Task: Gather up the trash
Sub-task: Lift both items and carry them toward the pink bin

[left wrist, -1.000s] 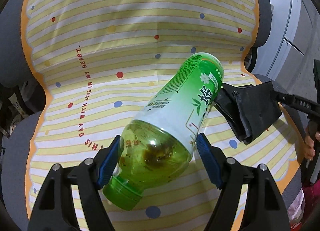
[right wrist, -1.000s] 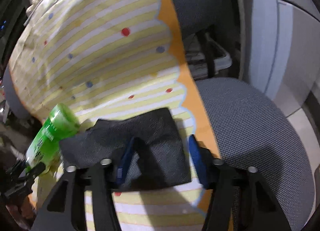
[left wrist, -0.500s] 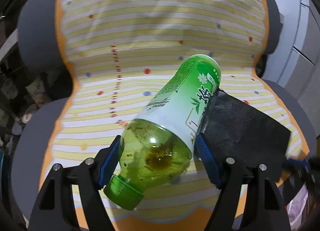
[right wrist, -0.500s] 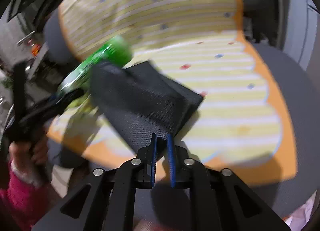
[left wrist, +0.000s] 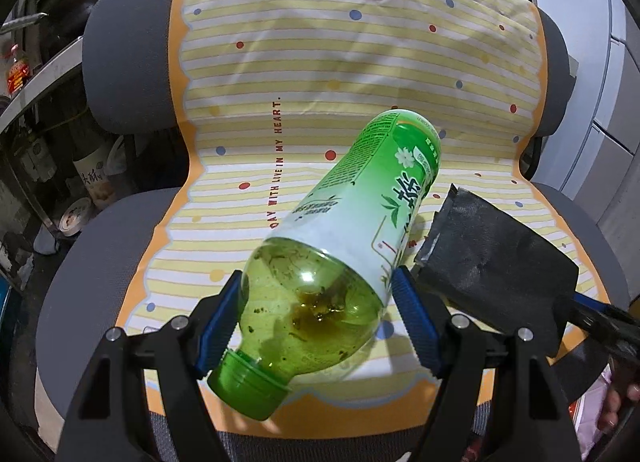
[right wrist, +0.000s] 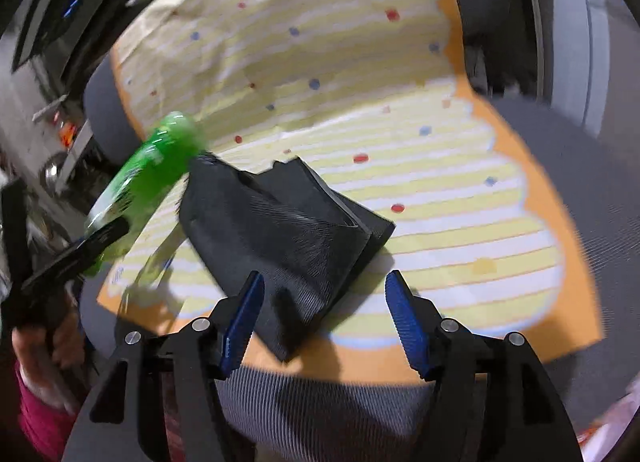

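The left tongs [left wrist: 316, 314] clench the green bottle [left wrist: 344, 246] across its clear shoulder, cap toward the camera, lifted above the chair [left wrist: 92, 246] and its striped paper cover [left wrist: 340, 73], likely for carrying to a bin. The right tongs [right wrist: 324, 314] have just been opening; the black pouch [right wrist: 280, 229] lies loose between them on the seat.

both wrist views look steeply down, close over the cushioned chair seat [left wrist: 100, 262], sharing its striped cover [right wrist: 440, 189].
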`<state>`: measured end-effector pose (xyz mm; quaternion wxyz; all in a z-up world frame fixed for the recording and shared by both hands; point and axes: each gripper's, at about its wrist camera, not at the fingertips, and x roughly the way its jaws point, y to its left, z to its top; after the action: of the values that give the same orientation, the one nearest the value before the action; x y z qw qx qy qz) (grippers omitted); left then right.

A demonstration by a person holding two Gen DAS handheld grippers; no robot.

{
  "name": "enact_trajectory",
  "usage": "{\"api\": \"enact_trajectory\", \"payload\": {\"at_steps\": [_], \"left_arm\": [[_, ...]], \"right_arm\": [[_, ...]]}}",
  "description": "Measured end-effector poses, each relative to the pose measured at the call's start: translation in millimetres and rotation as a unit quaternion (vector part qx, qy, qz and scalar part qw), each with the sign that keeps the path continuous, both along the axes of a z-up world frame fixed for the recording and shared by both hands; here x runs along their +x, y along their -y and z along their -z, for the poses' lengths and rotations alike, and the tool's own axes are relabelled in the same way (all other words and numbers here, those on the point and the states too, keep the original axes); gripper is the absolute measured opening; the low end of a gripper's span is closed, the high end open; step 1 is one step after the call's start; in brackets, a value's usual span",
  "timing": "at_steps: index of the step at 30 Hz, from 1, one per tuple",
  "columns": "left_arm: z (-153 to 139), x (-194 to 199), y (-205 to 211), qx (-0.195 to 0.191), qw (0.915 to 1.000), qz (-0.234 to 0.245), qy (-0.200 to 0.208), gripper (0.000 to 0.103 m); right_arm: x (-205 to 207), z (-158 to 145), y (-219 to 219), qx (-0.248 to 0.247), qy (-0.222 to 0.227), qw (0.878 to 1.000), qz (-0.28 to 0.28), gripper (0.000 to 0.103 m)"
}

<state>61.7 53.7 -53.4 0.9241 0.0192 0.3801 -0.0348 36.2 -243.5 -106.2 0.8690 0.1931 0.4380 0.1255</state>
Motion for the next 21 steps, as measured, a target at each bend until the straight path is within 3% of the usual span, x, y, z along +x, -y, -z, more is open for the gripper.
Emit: {"api": "enact_trajectory", "payload": {"at_steps": [2, 4, 7, 10, 15, 21], "left_arm": [[1.3, -1.9, -1.9, -0.004, 1.0000, 0.002, -0.005, 0.072], [2.9, -3.0, -2.4, -0.004, 1.0000, 0.004, -0.007, 0.072], [1.9, -6.0, 0.5, -0.006, 0.9999, 0.009, -0.008, 0.072], [-3.5, -11.0, 9.7, -0.007, 0.9998, 0.017, 0.000, 0.072], [-17.2, -22.7, 38.4, -0.011, 0.9989, 0.040, 0.021, 0.072], [-30.8, -47.6, 99.7, -0.044, 0.9923, 0.111, 0.034, 0.072]], "right_arm": [[7.8, 4.3, -0.2, 0.014, 0.009, 1.000, 0.014, 0.062], [11.9, 6.0, -1.3, 0.030, 0.009, 0.999, 0.012, 0.035], [8.2, -0.3, -7.6, 0.033, 0.026, 0.999, 0.007, 0.015], [-14.5, -32.8, -6.2, -0.003, 0.083, 0.996, 0.024, 0.007], [-64.4, -93.3, 23.1, -0.053, 0.158, 0.983, 0.079, 0.004], [-134.0, -141.5, 73.3, -0.104, 0.192, 0.966, 0.140, 0.004]]}}
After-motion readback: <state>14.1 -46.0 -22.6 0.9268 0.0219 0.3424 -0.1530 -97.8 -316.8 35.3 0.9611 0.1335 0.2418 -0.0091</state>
